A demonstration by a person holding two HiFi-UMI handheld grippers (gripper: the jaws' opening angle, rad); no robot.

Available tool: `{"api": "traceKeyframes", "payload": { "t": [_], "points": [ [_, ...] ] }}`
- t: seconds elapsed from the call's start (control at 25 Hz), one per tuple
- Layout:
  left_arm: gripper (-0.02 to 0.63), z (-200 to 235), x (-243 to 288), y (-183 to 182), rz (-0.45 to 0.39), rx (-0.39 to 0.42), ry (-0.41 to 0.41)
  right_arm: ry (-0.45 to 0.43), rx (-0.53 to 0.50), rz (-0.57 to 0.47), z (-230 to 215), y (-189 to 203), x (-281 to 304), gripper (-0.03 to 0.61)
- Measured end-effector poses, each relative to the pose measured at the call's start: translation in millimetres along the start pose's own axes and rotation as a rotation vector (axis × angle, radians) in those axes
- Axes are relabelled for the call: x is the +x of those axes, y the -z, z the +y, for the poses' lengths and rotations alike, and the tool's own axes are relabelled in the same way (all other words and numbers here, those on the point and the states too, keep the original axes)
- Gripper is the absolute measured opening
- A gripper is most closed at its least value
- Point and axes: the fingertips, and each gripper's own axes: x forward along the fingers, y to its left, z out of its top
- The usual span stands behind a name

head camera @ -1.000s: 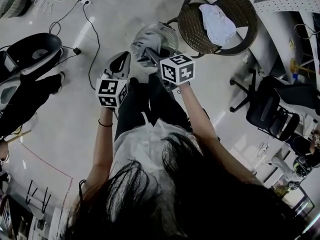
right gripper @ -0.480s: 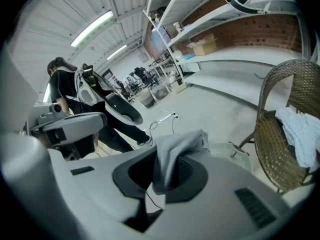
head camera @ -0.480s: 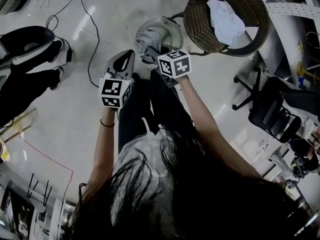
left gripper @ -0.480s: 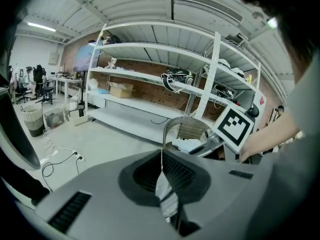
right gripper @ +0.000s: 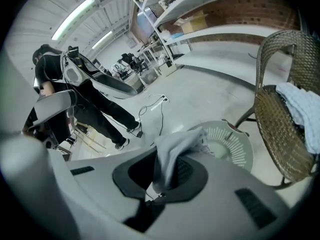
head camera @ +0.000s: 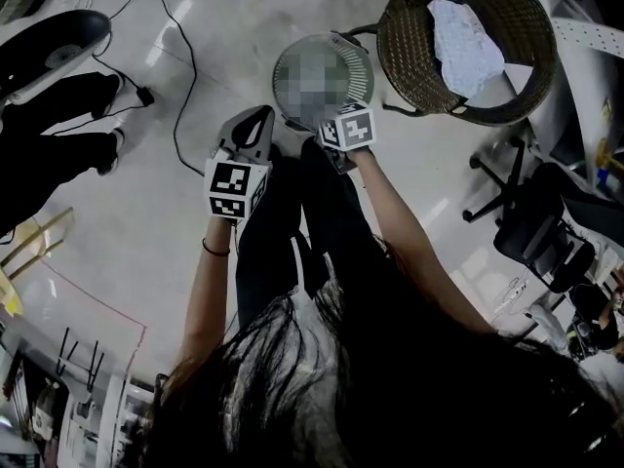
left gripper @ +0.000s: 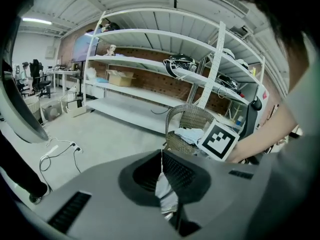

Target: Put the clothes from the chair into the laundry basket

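Grey garment point(right gripper: 176, 156) is coming down with both hands in the head view. A moment ago it was hanging in plain sight above the laundry basket point(head camera: 367, 63). Now the left gripper point(head camera: 259, 117) and the right gripper point(head camera: 336, 121) are sitting lower, at the basket's near rim, and the garment itself is lying under a blurred patch there. To the right and farther off, the wicker chair point(head camera: 526, 18) is still carrying a pale cloth point(head camera: 466, 45). In the left gripper view, the jaws are standing together, pinching a strip of light fabric that looks like an edge of the same garment. In the right gripper view, the jaws are clamping a fold of the garment, which is bunching up over them, with the basket lying just beyond. This piece is probably arriving in the basket and only waiting for release, while the pale cloth is waiting on the chair for another trip.
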Motion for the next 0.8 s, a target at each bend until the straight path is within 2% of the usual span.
{"api": "traceKeyframes", "payload": {
  "t": [0.32,0.68,0.72,0.8],
  "points": [
    [0.020,25.5,34.2,39.9,0.054,-0.068,-0.025,0.012,0.046,0.069,-41.1,23.8,58.4,0.040],
    [0.020,50.8,57.5,77.4,0.107,-0.091,-0.041,-0.002,-0.053,0.196,-60.5,53.4,113.9,0.041],
    [0.020,52.3,58.7,80.0,0.114,-0.092,-0.040,-0.002,-0.072,0.221,-62.0,58.2,118.5,0.050],
    [0.020,55.4,59.3,84.4,0.123,-0.099,-0.044,0.000,-0.095,0.277,-64.3,68.4,125.2,0.190]
  ]
}}
